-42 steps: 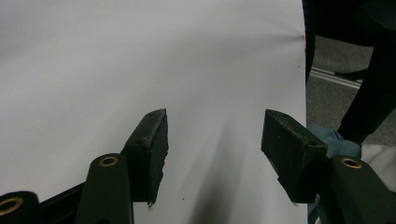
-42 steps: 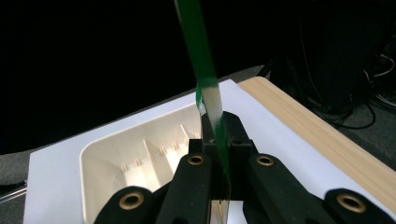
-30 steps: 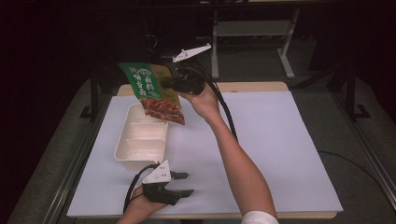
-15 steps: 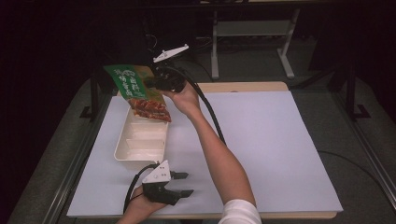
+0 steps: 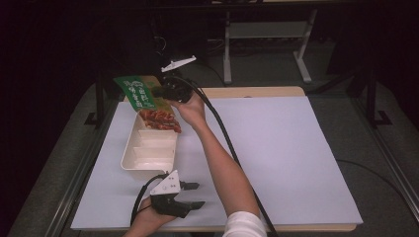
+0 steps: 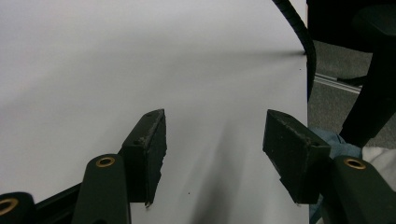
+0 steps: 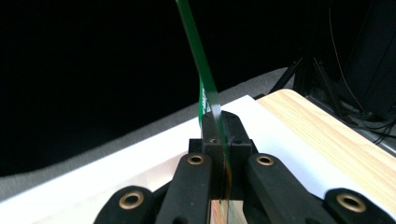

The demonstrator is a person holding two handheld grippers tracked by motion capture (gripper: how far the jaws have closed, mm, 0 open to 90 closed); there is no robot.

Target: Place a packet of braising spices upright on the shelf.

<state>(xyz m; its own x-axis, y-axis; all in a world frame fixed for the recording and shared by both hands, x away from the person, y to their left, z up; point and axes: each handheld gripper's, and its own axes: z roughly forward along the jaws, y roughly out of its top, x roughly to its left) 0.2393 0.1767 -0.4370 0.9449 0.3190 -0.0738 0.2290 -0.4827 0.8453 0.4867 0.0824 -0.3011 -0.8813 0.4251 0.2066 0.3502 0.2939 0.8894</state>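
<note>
Right gripper (image 5: 160,92), clamped on snack packet (image 5: 143,98), now lower over tray (image 5: 148,153); left gripper (image 6: 212,140) wide.

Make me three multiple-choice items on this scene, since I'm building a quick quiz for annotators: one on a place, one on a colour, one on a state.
1. Where is the snack packet?
A. Flat at the table's right edge
B. Held above the far end of the tray
C. Under the left gripper

2. What colour is the top part of the packet?
A. Green
B. Blue
C. Yellow

3. How do the jaws of the right gripper stand?
A. Wide open, nothing between them
B. Open around the tray's rim
C. Shut on the packet

Answers:
1 B: the high view shows it hanging over the tray's far compartment.
2 A: its top is green, with red food pictured below.
3 C: the right gripper view shows the jaws clamped on the packet's thin edge.
</note>
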